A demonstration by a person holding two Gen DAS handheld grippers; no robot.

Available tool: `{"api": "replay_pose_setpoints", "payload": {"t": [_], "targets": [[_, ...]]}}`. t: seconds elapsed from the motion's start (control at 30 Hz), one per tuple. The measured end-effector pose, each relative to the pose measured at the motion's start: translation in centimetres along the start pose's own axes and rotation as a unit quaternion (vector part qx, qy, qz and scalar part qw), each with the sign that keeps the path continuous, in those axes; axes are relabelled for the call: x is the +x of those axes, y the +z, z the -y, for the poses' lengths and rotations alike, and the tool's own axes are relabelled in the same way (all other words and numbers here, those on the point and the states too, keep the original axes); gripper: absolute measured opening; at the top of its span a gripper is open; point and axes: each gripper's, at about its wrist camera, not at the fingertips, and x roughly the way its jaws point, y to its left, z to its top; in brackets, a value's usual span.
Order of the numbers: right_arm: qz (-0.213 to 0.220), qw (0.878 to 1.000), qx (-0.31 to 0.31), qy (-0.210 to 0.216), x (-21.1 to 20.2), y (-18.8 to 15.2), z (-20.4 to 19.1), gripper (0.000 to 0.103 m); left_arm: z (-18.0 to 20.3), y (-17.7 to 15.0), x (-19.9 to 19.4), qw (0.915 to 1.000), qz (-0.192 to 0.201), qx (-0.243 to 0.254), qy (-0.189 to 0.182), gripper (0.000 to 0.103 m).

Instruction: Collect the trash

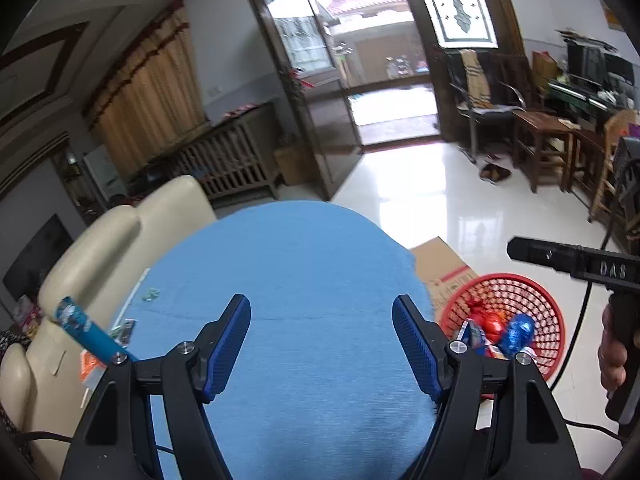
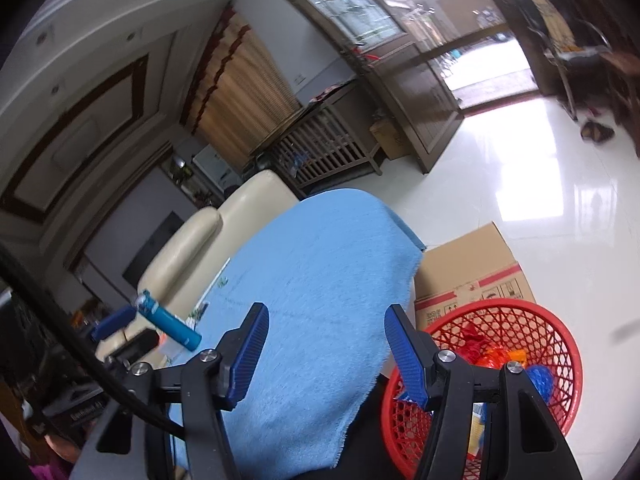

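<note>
A red mesh basket (image 1: pixel 548 312) (image 2: pixel 560 344) stands on the floor right of the table and holds several wrappers, red, orange and blue (image 1: pixel 516 332). A blue tube-shaped wrapper (image 1: pixel 86 330) (image 2: pixel 170 322) lies at the left edge of the blue tablecloth (image 1: pixel 304 280) (image 2: pixel 320 272), with small scraps (image 1: pixel 150 294) near it. My left gripper (image 1: pixel 322 320) is open and empty above the cloth. My right gripper (image 2: pixel 326 328) is open and empty over the cloth's right edge, beside the basket. The right gripper's body also shows in the left wrist view (image 1: pixel 576 258).
A cream sofa (image 1: pixel 100 248) stands left of the table. A cardboard box (image 2: pixel 476 268) lies on the glossy floor behind the basket. Wooden chairs and a stool (image 1: pixel 544 140) stand at the far right. A doorway (image 1: pixel 384 80) is ahead.
</note>
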Motion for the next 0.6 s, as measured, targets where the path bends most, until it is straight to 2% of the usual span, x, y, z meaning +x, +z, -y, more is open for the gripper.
{"api": "replay_pose_setpoints", "payload": {"t": [0.17, 0.37, 0.6], "targets": [[-0.004, 0.998, -0.057, -0.017, 0.8, -0.6, -4.3, 0.069, -2.2, -0.6, -1.4, 0.9993, 0.018, -0.02, 0.026, 0.076], [-0.006, 0.993, -0.108, -0.046, 1.7, -1.5, -8.7, 0.069, -5.1, -1.5, -2.8, 0.9968, 0.037, -0.048, 0.052, 0.076], [0.008, 0.981, -0.18, -0.065, 1.9, -1.9, -14.6, 0.069, -8.7, -2.6, -4.4, 0.9923, 0.056, -0.086, 0.069, 0.076]]}}
